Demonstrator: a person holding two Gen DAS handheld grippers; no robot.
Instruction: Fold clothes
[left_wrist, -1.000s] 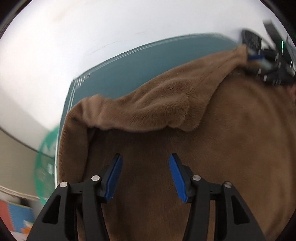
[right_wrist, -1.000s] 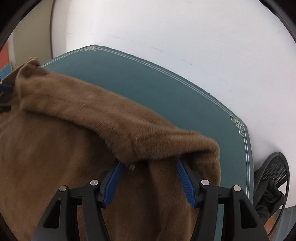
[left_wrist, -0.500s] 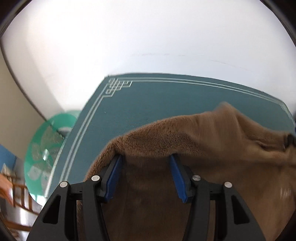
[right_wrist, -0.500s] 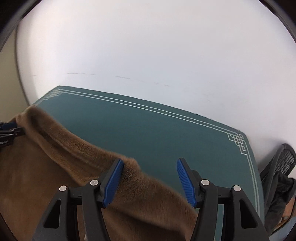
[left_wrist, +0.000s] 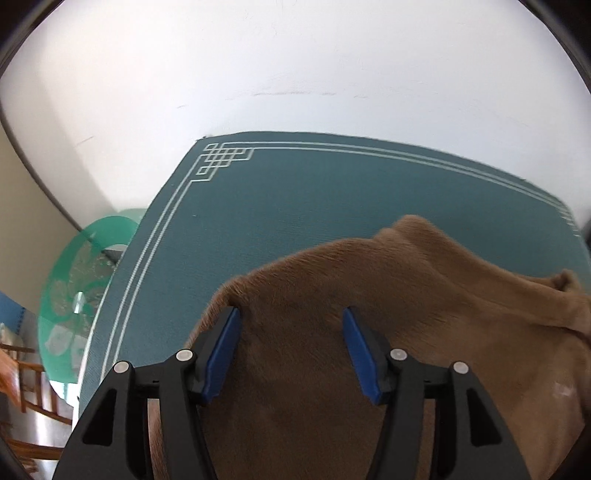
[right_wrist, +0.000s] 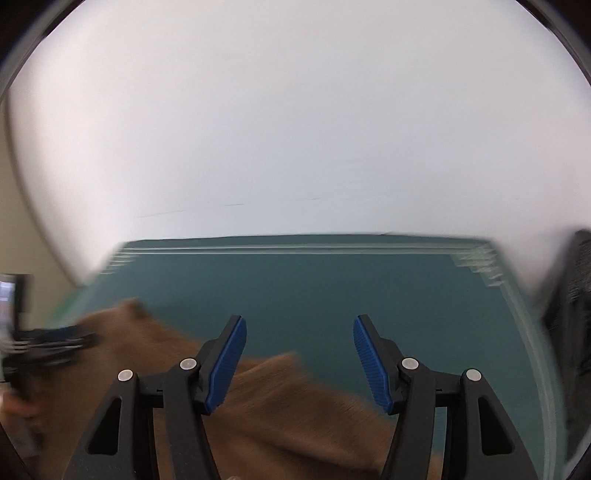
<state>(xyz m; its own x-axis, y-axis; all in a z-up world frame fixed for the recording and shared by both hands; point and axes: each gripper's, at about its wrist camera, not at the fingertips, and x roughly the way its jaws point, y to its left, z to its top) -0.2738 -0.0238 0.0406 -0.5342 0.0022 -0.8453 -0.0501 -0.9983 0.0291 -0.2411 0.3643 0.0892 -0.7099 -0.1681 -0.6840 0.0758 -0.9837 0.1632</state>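
One brown fleece garment (left_wrist: 388, 350) lies on the near part of the green table (left_wrist: 295, 206), its far edge now laid down. Both the left gripper (left_wrist: 291, 328) and right gripper (right_wrist: 299, 332) have let go and stand apart above it; that fold looks placed.

White wall (left_wrist: 295, 66), teal bordered table cover (left_wrist: 295, 206), green glass tabletop (left_wrist: 74, 280)

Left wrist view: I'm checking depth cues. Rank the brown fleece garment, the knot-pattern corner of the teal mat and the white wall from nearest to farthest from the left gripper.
1. Brown fleece garment, under the open left gripper.
2. Knot-pattern corner, ahead and left on the teal mat.
3. White wall, behind the mat's far edge.
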